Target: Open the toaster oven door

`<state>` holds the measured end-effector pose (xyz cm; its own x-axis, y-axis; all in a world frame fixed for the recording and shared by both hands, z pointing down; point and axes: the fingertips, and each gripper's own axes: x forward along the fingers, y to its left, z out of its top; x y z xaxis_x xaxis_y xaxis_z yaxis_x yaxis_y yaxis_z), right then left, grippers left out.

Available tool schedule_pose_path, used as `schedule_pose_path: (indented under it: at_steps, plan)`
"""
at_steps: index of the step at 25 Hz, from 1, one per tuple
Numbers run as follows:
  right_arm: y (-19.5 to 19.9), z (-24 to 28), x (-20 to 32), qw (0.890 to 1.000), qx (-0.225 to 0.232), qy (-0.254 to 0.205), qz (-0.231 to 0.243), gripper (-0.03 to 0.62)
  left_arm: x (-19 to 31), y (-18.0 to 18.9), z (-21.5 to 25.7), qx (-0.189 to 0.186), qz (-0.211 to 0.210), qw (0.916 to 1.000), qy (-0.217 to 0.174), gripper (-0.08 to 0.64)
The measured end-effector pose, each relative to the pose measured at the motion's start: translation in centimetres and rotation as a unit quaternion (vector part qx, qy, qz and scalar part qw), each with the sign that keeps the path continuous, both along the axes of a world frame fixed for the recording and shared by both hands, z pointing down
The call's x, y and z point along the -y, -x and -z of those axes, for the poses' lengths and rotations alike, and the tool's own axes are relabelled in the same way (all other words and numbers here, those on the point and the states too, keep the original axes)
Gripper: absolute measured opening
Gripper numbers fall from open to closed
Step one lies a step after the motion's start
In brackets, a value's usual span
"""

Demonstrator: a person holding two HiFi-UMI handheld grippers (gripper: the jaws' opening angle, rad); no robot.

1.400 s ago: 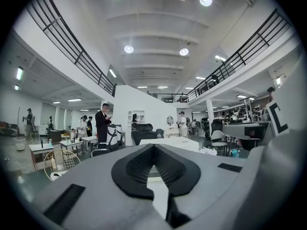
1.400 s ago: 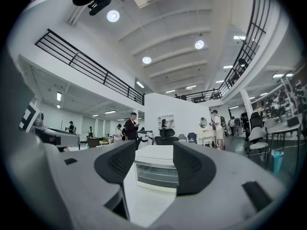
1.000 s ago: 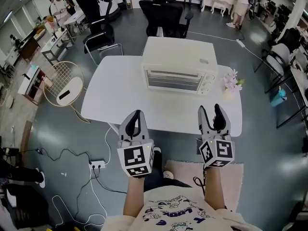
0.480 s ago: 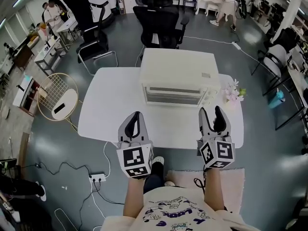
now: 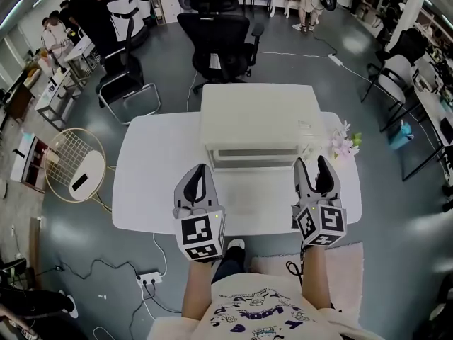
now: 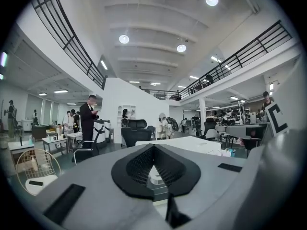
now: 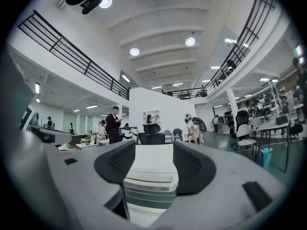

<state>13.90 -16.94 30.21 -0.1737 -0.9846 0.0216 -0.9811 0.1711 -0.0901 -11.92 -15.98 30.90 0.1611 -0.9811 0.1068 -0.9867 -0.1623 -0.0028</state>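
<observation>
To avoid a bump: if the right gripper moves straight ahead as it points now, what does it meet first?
Probably the front of the white box-shaped toaster oven, framed between the right gripper's open fingers; depth is unclear.

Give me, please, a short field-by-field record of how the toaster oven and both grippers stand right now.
toaster oven: on the white table, door appears closed
left gripper: jaws together, nothing held, short of the oven
right gripper: jaws apart, nothing between them, facing the oven front, not touching it
beside the oven: pink flowers, on the person's right
behind the table: black office chair
</observation>
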Motion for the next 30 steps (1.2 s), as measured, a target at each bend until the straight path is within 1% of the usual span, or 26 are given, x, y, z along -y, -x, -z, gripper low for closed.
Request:
schedule_pose_path:
  at_steps: [7,13,18,22,26,30]
  plan:
    - [0.2,-1.4,3.5,1.000,-0.006,0.015,-0.022,0.245,4.2,0.8,-1.4,-0.002,-0.017,0.9998,0.011,0.005]
    - [0.0,-3.1,4.9,0.999,-0.012,0.033,-0.041,0.245,6.4,1.0,-2.8,-0.002,-0.037,0.9991,0.021,0.005]
    - [-0.6,-4.7,5.6,0.997,-0.010,0.060,-0.051,0.245,7.8,0.8,-3.9,-0.002,-0.045,0.9985,0.033,0.005]
    - [-1.4,-5.4,6.5,0.996,-0.008,0.073,-0.053,0.245,8.6,-0.2,-4.2,0.001,-0.048,0.9981,0.039,0.005]
    - [-2.0,-5.9,7.2,0.995,-0.006,0.085,-0.046,0.244,9.2,-0.7,-4.2,0.006,-0.042,0.9981,0.045,0.005]
    - [-2.3,-6.9,8.0,0.993,-0.005,0.118,-0.029,0.244,9.4,-1.1,-4.2,0.008,-0.034,0.9981,0.051,0.005]
